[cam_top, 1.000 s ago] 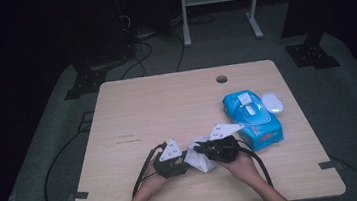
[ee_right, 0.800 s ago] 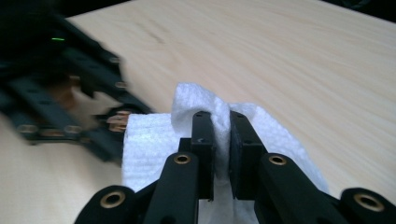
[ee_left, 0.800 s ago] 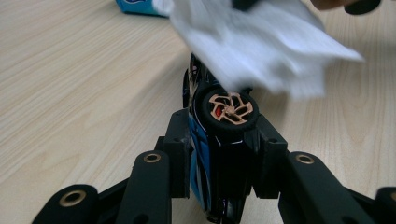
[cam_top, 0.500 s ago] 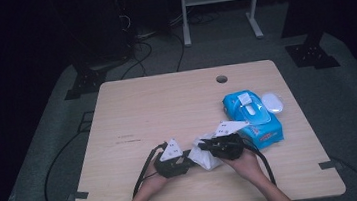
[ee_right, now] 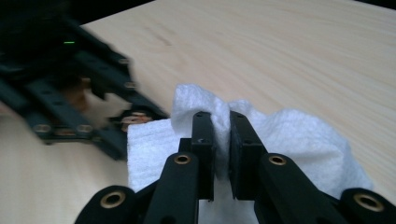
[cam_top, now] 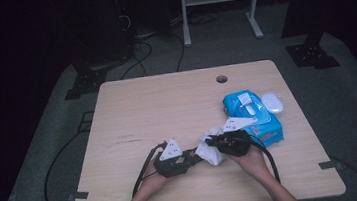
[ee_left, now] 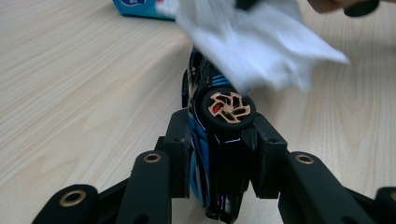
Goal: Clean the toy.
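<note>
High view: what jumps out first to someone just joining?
Near the front edge of the table, the two tongs meet: the left tongs grip a blue toy car on its side, and the right tongs pinch a white wipe against it. A blue wipe pack lies at the right.

The white wipe (ee_left: 261, 42) blurs, hiding the toy car's (ee_left: 219, 140) front.

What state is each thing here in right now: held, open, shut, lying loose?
Blue and black toy car: clamped on its side in the left gripper.
White wipe: pinched in the right gripper, draped over the car.
Blue wipes packet: lying on the wooden table, flap open.
Small white lid-like object: loose beside the packet.
</note>
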The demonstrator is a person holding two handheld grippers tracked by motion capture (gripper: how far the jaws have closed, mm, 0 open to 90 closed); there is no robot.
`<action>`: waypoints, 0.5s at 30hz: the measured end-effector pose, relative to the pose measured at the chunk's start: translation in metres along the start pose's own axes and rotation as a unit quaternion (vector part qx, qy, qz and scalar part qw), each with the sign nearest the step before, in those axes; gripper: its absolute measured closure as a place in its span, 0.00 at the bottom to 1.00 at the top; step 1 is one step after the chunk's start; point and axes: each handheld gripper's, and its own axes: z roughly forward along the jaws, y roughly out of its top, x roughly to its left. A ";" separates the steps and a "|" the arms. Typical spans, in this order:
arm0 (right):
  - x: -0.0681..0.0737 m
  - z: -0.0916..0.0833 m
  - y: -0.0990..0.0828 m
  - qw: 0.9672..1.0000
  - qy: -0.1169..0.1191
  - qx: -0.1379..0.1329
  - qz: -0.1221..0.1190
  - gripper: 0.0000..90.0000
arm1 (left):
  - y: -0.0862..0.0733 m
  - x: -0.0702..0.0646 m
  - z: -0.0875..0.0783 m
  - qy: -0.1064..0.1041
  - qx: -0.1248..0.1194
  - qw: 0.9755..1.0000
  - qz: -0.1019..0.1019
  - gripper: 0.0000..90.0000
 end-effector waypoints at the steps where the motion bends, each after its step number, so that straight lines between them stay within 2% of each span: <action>1: 0.004 0.003 0.001 1.000 0.008 0.001 -0.007 0.90 | 0.000 0.000 0.000 0.001 0.000 1.000 0.002 0.72; 4: 0.009 0.006 0.003 1.000 0.004 0.008 -0.023 0.90 | 0.000 0.000 -0.001 -0.003 0.000 1.000 0.001 0.72; 7: 0.000 -0.001 0.001 0.999 -0.024 0.007 -0.021 0.90 | 0.000 0.001 -0.003 -0.006 0.000 1.000 -0.001 0.72; 9: -0.005 -0.004 0.000 0.999 -0.032 0.006 -0.012 0.90 | 0.000 0.001 -0.003 -0.006 0.000 1.000 0.000 0.72; 12: -0.003 -0.002 0.000 1.000 -0.027 0.004 -0.006 0.90 | 0.000 0.001 -0.001 -0.005 -0.002 1.000 0.000 0.72; 15: 0.010 0.006 0.004 1.000 0.000 0.004 -0.015 0.90 | 0.000 0.002 0.000 -0.006 0.002 1.000 0.000 0.72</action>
